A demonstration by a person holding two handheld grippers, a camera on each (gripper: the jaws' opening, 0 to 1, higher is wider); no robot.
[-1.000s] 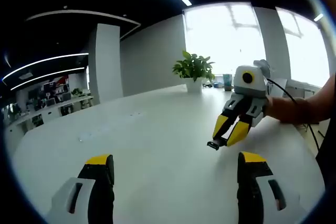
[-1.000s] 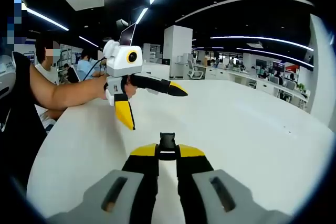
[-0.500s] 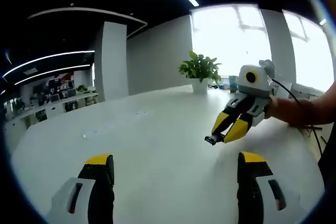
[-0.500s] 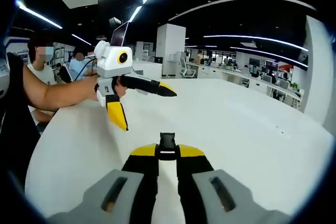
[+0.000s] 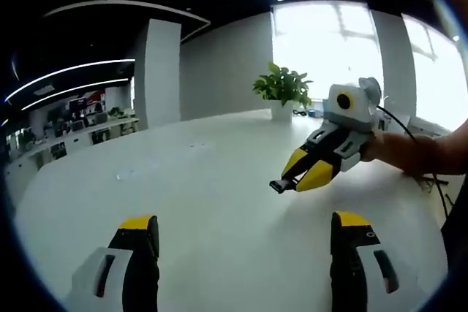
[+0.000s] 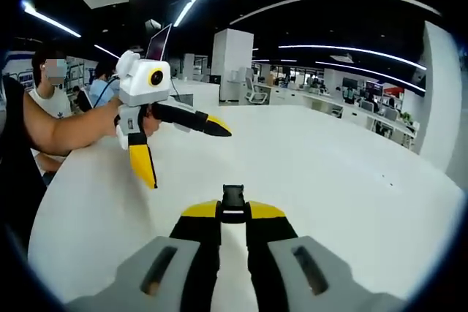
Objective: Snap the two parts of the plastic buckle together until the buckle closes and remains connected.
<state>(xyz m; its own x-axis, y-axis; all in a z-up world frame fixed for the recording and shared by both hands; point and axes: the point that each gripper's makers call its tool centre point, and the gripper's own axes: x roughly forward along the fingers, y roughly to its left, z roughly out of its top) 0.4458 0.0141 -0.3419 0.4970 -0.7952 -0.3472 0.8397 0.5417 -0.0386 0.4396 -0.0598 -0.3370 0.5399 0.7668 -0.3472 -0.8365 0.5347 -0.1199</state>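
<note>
My right gripper (image 6: 233, 215) is shut on a small black buckle part (image 6: 233, 198), which sticks out upright past its yellow fingertips. In the left gripper view the same right gripper (image 5: 298, 177) comes in from the right, held above the white table (image 5: 205, 202), with the black buckle part (image 5: 278, 185) at its tip. My left gripper (image 5: 245, 223) stands wide open with nothing between its jaws. In the right gripper view the left gripper (image 6: 189, 158) hangs at the left in a person's hand, its jaws spread far apart.
A potted plant (image 5: 281, 91) stands at the table's far edge by the bright windows. A cable (image 5: 409, 140) trails from the right gripper over a forearm (image 5: 424, 153). People sit at the left (image 6: 44, 78). Office desks lie beyond the table (image 6: 351, 107).
In the left gripper view the right gripper with the buckle part has drifted left toward the middle. In the right gripper view the open left gripper has shifted left. Both grips are unchanged.
</note>
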